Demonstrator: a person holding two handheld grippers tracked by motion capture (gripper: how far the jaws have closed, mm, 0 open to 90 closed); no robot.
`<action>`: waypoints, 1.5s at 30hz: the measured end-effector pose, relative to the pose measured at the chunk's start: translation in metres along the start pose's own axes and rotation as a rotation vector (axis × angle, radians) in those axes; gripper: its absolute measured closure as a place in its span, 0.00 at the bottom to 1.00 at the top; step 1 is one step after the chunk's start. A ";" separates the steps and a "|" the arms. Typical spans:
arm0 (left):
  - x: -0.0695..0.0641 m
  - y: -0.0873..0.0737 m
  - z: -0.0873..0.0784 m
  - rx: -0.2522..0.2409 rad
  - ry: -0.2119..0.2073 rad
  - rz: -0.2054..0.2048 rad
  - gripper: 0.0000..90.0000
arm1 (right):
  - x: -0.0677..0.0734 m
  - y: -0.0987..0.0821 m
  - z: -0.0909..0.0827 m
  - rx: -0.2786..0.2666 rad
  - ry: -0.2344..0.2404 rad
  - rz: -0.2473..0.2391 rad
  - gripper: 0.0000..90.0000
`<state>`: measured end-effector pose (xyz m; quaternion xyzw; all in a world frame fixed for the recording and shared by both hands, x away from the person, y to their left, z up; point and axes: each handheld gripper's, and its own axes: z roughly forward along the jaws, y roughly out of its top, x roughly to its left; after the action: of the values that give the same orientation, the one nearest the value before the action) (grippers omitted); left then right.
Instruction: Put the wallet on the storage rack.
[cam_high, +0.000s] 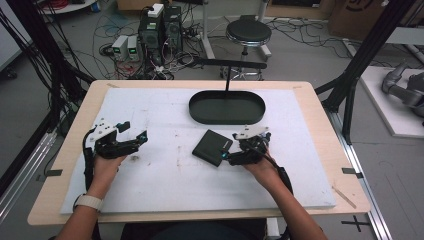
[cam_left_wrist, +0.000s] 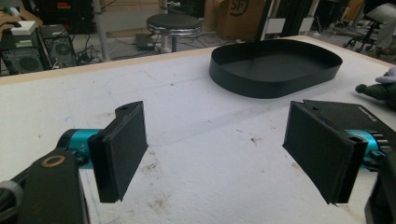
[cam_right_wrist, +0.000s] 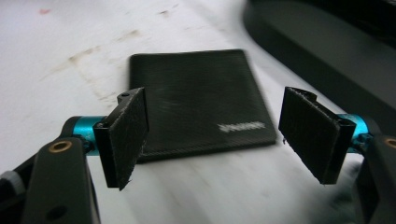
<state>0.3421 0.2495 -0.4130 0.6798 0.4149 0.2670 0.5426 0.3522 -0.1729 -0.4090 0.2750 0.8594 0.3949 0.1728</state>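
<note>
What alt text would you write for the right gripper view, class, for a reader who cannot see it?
A flat black wallet lies on the stained white table cover, just ahead of the open right gripper, whose two black jaws stand apart on either side of it. A black tray's wall crosses the upper right.

So my left tongs (cam_high: 134, 131) sit over the left side of the surface (cam_high: 165, 175), nothing between them. My right tongs (cam_high: 229, 150) are right of centre, just beside the near right edge of the flat wallet (cam_high: 212, 146). The oval tray (cam_high: 227, 107) lies behind the wallet, near the far edge. A stool (cam_high: 248, 33) stands on the floor beyond.
</note>
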 end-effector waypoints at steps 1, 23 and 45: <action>0.000 0.000 0.000 -0.002 0.001 -0.005 0.23 | 0.004 0.001 0.004 0.011 0.005 -0.016 0.27; 0.001 -0.001 -0.001 0.003 0.010 -0.011 0.23 | 0.034 0.001 0.044 0.152 -0.026 -0.179 0.48; 0.005 -0.002 -0.002 -0.002 0.022 -0.030 0.24 | 0.017 0.021 -0.005 -0.114 0.077 -0.017 0.93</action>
<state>0.3424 0.2549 -0.4147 0.6700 0.4308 0.2665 0.5427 0.3432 -0.1545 -0.3912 0.2421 0.8438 0.4520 0.1583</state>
